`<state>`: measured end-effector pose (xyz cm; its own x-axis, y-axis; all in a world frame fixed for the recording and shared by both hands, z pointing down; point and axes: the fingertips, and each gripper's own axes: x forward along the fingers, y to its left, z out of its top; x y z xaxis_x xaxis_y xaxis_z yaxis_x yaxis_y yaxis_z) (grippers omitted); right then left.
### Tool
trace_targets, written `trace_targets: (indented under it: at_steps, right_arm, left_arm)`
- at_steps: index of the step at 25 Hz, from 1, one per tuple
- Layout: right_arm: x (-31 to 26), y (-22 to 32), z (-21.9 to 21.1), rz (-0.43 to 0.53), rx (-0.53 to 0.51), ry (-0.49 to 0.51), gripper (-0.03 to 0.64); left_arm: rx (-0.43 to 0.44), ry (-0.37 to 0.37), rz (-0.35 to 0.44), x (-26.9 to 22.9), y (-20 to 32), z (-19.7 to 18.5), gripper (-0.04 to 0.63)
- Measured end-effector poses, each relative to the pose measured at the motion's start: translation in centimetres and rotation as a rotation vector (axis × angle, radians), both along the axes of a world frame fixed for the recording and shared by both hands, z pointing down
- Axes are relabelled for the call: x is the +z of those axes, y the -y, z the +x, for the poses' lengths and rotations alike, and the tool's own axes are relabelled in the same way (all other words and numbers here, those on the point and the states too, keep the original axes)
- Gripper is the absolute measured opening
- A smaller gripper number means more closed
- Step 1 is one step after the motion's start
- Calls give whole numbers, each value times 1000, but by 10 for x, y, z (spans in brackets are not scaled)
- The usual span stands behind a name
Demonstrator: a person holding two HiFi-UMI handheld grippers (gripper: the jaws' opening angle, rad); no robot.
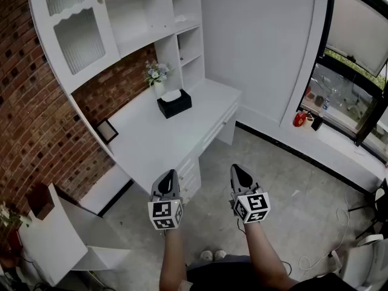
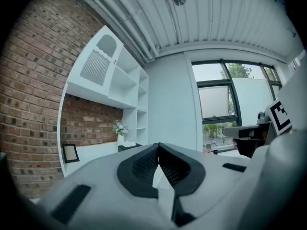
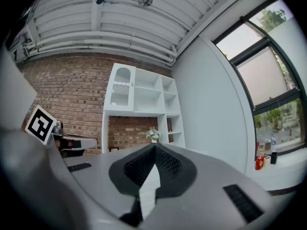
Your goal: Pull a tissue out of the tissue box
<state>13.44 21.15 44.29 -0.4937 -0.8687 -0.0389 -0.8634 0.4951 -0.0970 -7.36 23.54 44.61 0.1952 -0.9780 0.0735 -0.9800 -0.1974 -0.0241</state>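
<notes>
A black tissue box (image 1: 174, 103) with a white tissue poking from its top stands at the back of the white desk (image 1: 151, 147), beside a small vase of flowers (image 1: 156, 73). Both grippers are held level over the floor, well short of the desk's front edge. My left gripper (image 1: 168, 174) is shut with nothing in it, and so is my right gripper (image 1: 239, 170). In the left gripper view the closed jaws (image 2: 159, 145) point toward the desk, where the tissue box (image 2: 128, 146) shows small and far. In the right gripper view the closed jaws (image 3: 155, 145) hide the box; only the flowers (image 3: 153, 133) show.
A small picture frame (image 1: 108, 130) leans on the brick wall at the desk's left end. White shelves (image 1: 139, 17) rise above the desk. Drawers (image 1: 189, 177) sit under its front edge. A window sill (image 1: 339, 135) carries a red object (image 1: 299, 119). Cables (image 1: 327, 247) lie on the floor.
</notes>
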Motion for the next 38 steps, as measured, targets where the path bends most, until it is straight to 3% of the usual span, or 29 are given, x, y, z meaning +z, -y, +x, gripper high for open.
trace_targets:
  at_steps: [25,35,38]
  right_arm:
    - [11,1,-1,-40,15,27,-2]
    - [27,-3,-6,-75,23,15,-1]
    - [32,-3,-8,-85,32,18,-2]
  left_arm:
    - [3,-12,-31,15,-6,-4,9]
    - [74,-54,-47,36,-9,1,11]
    - [99,-62,-47,40,-7,3,64]
